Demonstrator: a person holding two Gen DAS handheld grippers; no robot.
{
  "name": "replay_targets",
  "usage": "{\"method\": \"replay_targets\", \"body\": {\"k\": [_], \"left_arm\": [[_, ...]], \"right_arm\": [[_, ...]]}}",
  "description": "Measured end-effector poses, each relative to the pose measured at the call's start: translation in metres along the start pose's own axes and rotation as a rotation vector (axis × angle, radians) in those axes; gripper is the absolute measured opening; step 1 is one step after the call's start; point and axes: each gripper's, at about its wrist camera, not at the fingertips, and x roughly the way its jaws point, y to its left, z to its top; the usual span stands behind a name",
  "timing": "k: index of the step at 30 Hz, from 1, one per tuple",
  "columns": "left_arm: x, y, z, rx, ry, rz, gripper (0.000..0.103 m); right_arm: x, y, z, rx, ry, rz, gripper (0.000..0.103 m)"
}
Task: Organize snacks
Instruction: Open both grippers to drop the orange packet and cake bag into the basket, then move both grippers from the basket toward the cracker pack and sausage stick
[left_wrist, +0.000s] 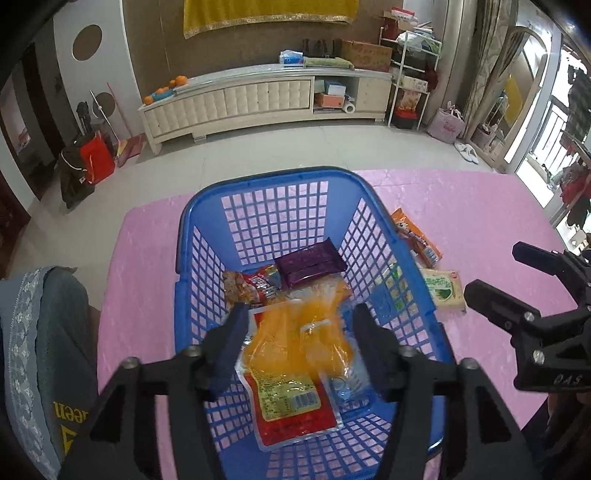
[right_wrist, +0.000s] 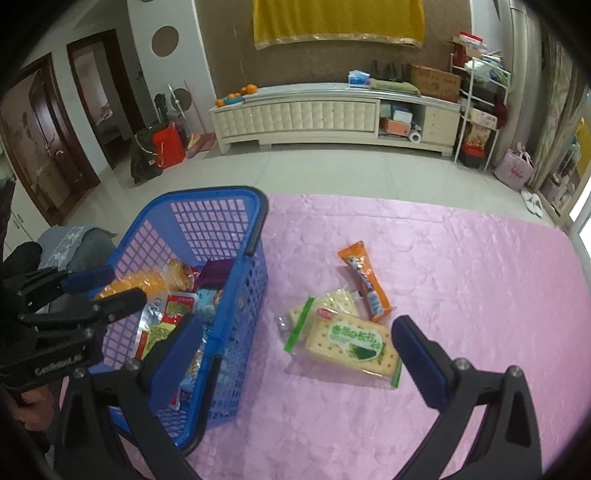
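A blue plastic basket (left_wrist: 402, 254) (right_wrist: 255, 273) stands on the pink tablecloth (left_wrist: 461, 206) (right_wrist: 461, 280). Inside lie an orange snack pack (left_wrist: 295, 339), a red and yellow pack (left_wrist: 291, 406), a purple pack (left_wrist: 310, 264) and a red pack (left_wrist: 255, 286). My left gripper (left_wrist: 299, 325) is open over the basket, just above the orange pack; it also shows in the right wrist view (right_wrist: 110, 286). A cracker pack (right_wrist: 351, 343) (left_wrist: 445, 290) and an orange stick snack (right_wrist: 365, 280) (left_wrist: 417, 236) lie on the cloth right of the basket. My right gripper (right_wrist: 295, 343) (left_wrist: 495, 273) is open above the crackers.
A grey cloth-covered seat (left_wrist: 44, 332) stands left of the table. Beyond the table's far edge are the tiled floor (left_wrist: 295, 147) and a cream TV cabinet (left_wrist: 258, 99). A shelf rack (right_wrist: 480, 110) stands at the back right.
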Motion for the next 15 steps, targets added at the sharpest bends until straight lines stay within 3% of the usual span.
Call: {"method": "replay_targets", "body": {"k": [9,15], "left_arm": [[-0.027,-0.018,-0.012,0.052,-0.033,-0.016,0.075],[-0.041,-0.026,-0.023,0.058,-0.042,-0.014,0.075]], "right_arm": [[-0.030,-0.006,-0.006,0.014,-0.030,-0.011,0.103],[-0.051,-0.010,-0.012,0.018,-0.047,-0.025,0.103]]}}
